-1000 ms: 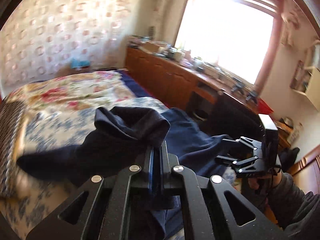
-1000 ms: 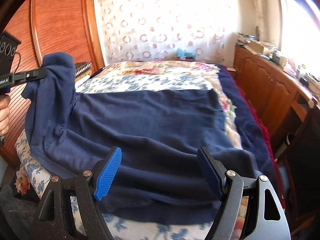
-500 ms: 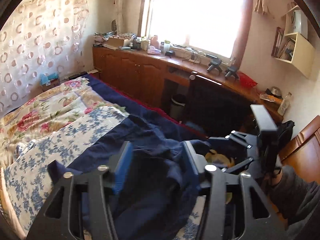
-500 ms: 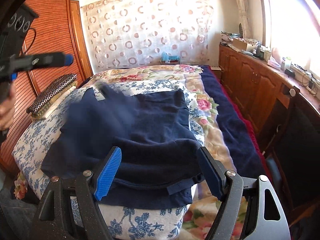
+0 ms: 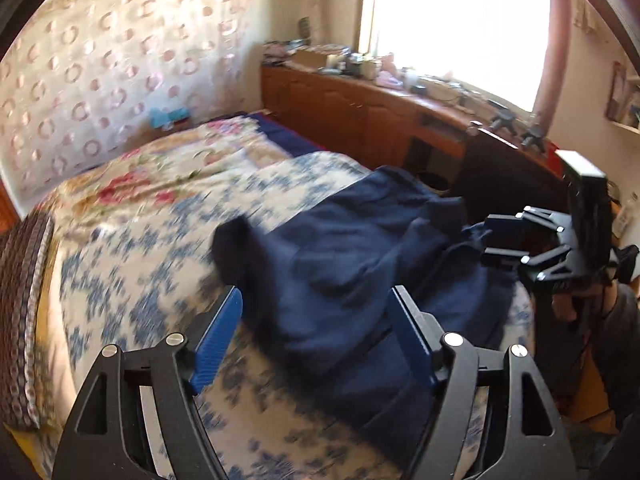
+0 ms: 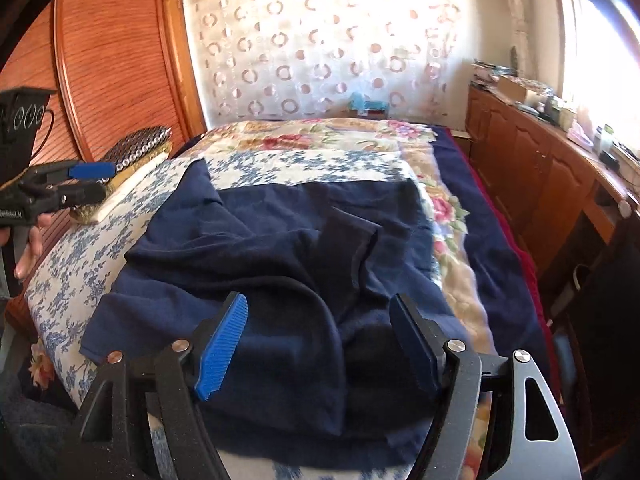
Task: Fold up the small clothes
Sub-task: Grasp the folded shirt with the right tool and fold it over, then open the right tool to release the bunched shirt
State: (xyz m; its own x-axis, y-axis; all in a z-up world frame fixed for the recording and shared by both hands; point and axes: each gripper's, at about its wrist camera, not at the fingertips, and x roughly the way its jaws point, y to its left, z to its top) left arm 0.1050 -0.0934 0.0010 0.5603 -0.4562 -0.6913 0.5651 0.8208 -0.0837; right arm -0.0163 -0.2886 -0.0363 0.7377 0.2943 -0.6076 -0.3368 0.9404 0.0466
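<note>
The dark blue garment (image 6: 288, 264) lies on the bed (image 6: 92, 256), spread over the blue-flowered cover on the side nearer the pillow (image 6: 136, 160) and reaching toward the foot end. It is not flat: one part is turned over onto the middle of the cloth and sits there in a rumpled heap, with a loose corner pointing toward the pillow. That looks like a first fold laid roughly, the flap dropped on top rather than smoothed.

The left gripper (image 5: 316, 344) hangs above the garment's pillow-side edge. Its jaws are opening, wide apart already, and nothing is between the blue pads; the cloth lies below them, apart from both. I judge it is empty because the flap has been let go onto the pile.

The right gripper (image 6: 320, 344) is at the foot end of the garment, angled down over the heap. Its jaws are closing a little but stand wide, and the pads do not press on anything; the fabric seen between them is under them on the bed. It seems placed to take the near hem for the following fold.

Beyond the bed, on the far side from the pillow, a long wooden cabinet (image 6: 532, 168) runs under the window.
</note>
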